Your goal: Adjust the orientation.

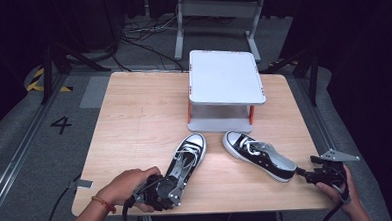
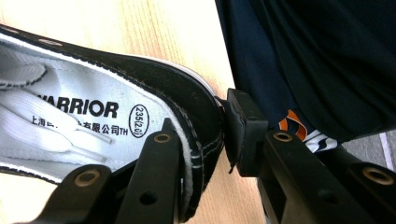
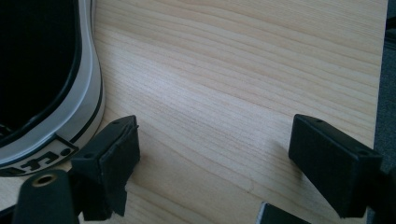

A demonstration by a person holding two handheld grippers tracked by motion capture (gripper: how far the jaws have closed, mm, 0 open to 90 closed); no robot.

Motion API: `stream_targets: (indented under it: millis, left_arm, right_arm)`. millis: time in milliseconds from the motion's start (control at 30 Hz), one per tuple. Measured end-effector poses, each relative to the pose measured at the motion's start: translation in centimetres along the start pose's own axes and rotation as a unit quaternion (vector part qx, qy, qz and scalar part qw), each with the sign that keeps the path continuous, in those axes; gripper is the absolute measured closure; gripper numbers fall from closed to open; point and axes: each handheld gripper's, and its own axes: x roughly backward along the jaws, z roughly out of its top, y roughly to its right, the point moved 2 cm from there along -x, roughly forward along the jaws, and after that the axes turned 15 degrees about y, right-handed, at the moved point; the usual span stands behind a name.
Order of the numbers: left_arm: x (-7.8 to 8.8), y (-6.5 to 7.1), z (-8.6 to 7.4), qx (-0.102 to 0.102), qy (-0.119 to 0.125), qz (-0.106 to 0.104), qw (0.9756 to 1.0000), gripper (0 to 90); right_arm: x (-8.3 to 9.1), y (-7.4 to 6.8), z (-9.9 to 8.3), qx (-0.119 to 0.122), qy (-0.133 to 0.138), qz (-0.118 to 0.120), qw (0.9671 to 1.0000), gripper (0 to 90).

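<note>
— Shoes, where?
— Both lie on the wooden surface (image 1: 134, 123), before the white stand (image 1: 225, 79). The left shoe (image 1: 186, 158) has its heel collar pinched by the left gripper (image 2: 219, 140).
— And the right gripper (image 3: 212, 158)?
— Jaws spread, empty, just beside the right shoe (image 1: 258, 155) at its heel.

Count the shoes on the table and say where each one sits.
2. The left shoe lies near the front edge, its heel clamped in the left gripper. The right shoe lies before the white stand, beside the open right gripper.
</note>
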Motion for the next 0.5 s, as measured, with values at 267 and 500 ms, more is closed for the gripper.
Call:
stream_targets:
  millis: [267,500]
  left_arm:
    - [0.29,0.77,-0.35,-0.001,-0.008,0.017,0.9998,74.3]
    - [0.86,0.96,-0.6,0.0,-0.004,0.027,0.9996,73.4]
  right_arm:
    - [-0.01,0.02,0.0,0.0,0.0,0.001,1.0,16.6]
    - [-0.03,0.06,0.01,0.001,0.0,0.002,1.0,16.6]
